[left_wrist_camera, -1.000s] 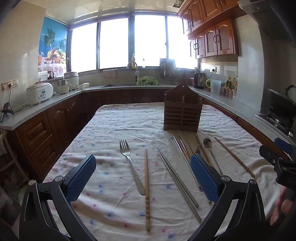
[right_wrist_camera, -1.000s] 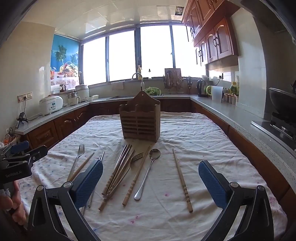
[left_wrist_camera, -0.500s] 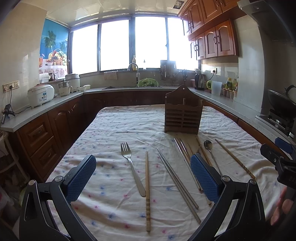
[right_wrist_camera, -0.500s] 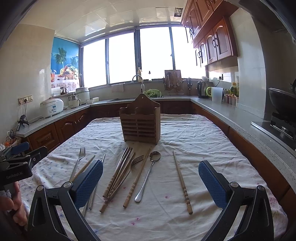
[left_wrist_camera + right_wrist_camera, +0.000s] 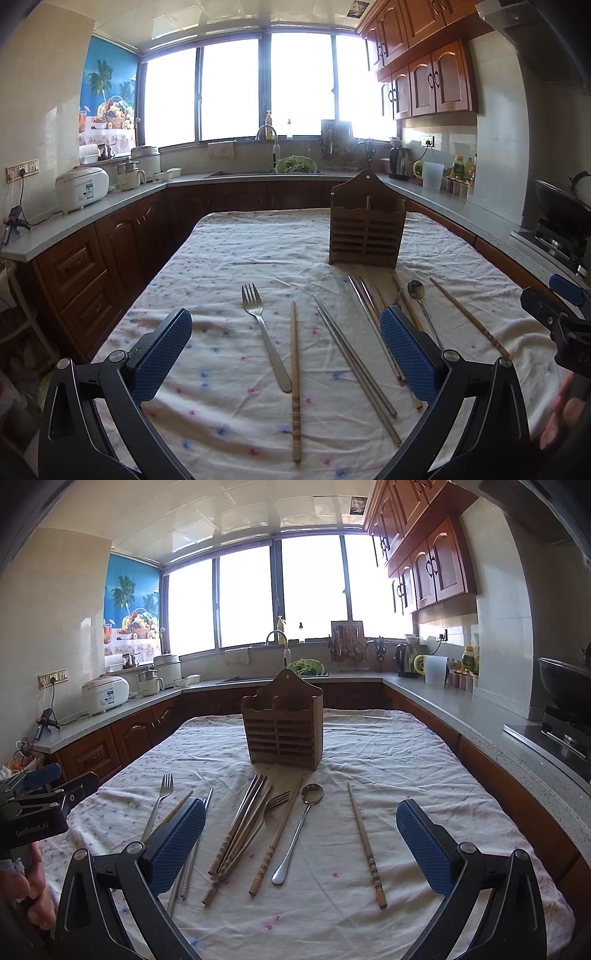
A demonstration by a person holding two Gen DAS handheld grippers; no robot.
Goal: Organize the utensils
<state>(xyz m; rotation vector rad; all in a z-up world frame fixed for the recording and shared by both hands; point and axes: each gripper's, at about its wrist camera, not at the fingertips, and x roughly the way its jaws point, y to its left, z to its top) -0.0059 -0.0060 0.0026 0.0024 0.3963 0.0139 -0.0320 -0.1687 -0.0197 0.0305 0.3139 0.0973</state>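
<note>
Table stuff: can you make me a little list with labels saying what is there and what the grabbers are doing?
holder: wooden utensil holder upright on tablecloth, looks empty
spoon: spoon lying flat
forks: fork alone; second fork among wooden chopsticks
metal chopsticks: metal chopsticks lying flat
left hand-held gripper: open, holding nothing
right hand-held gripper: open, holding nothing

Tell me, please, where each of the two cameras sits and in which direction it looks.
Left wrist view: sits on the left claw, open above the near table edge, facing the wooden holder and windows; the fork lies between its fingers; the right claw shows at the right edge.
Right wrist view: sits on the right claw, also open, facing the same way; the spoon lies ahead; the left claw and a hand show at the left edge.
Shared: holder, utensils, floral tablecloth.
</note>
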